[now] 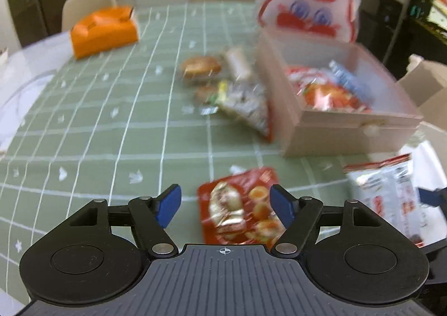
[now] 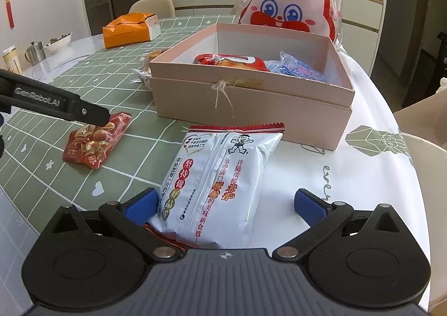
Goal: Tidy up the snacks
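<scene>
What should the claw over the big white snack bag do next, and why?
Probably close on the white snack bag. The right claw is open with the bag lying between its pads on the table, not yet gripped, and the pink box just behind it already holds other snacks and has room.

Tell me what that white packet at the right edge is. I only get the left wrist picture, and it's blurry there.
Observer: It's a sealed white snack packet with a red zigzag top edge. It lies flat in front of the pink box.
Visitor: Is anything gripping it?
Observer: No. The right gripper is open around the packet's near end, with a clear gap on one side.
Visitor: Anything on the front of the box?
Observer: A knotted bit of twine hangs on its front wall.
</scene>
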Tool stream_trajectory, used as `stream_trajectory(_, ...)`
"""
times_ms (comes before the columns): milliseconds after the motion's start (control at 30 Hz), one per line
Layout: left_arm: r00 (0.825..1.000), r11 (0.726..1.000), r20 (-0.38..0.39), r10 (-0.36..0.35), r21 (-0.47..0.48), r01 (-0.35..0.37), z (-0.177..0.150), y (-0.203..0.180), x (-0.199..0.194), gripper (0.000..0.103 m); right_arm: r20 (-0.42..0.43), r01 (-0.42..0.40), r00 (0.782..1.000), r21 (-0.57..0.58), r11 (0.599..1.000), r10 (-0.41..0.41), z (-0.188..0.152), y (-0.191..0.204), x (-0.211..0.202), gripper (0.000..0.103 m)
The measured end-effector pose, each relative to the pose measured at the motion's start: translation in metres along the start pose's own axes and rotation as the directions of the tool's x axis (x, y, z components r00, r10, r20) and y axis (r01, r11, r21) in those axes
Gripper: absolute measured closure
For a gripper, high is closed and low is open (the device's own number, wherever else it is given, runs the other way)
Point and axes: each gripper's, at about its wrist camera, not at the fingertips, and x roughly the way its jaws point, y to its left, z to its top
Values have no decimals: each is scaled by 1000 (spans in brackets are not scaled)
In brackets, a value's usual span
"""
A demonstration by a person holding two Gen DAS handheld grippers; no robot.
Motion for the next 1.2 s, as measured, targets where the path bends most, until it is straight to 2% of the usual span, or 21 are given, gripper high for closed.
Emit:
stream_trajectory(100,996,995,-33,-82,-64,80,-1,8,12,23,0,0,1000,0,1000,0,0,0,0,0)
stream_trajectory(200,996,996,-31,-85,-35,84,0,1,16,19,3,0,1000,1,1000,0,0,0,0,0)
stream_trajectory(267,994,994,-27,-107,-24,106,0,-1,17,22,6,-2,1000,1,1000,2,0,-1,0,0)
stream_trajectory(300,993,993,-20,-118,-20,118,1,-1,16,28,6,-4,1000,2,1000,4,0,-1,-1,0)
stream_trajectory(367,990,990,-19,-139,-20,138,0,-1,15,33,-2,-2,1000,6,1000,2,0,-1,-2,0)
stream_trajectory(400,990,990,-14,-142,-23,141,0,-1,14,40,-11,-3,1000,6,1000,3,0,-1,-3,0)
stream_trajectory(467,988,987,3,-155,-36,155,1,1,9,65,-35,-10,999,-2,1000,10,0,0,-5,0)
stream_trajectory(533,985,984,18,-171,-53,172,1,3,1,78,-57,-22,998,-11,1000,21,1,0,-6,0)
stream_trajectory(700,977,976,20,-213,-50,214,-9,9,-11,80,-82,-17,997,-14,1000,16,3,3,-5,0)
stream_trajectory(833,967,963,-7,-253,-101,251,-22,22,-12,80,-89,7,996,-4,1000,-7,4,8,-3,0)
stream_trajectory(1000,954,944,-39,-297,-161,287,-21,29,-1,71,-62,40,997,1,999,-40,-1,14,-3,0)
stream_trajectory(1200,955,953,-58,-289,-110,282,-11,17,-2,70,-17,59,998,26,998,-58,-7,17,-4,0)
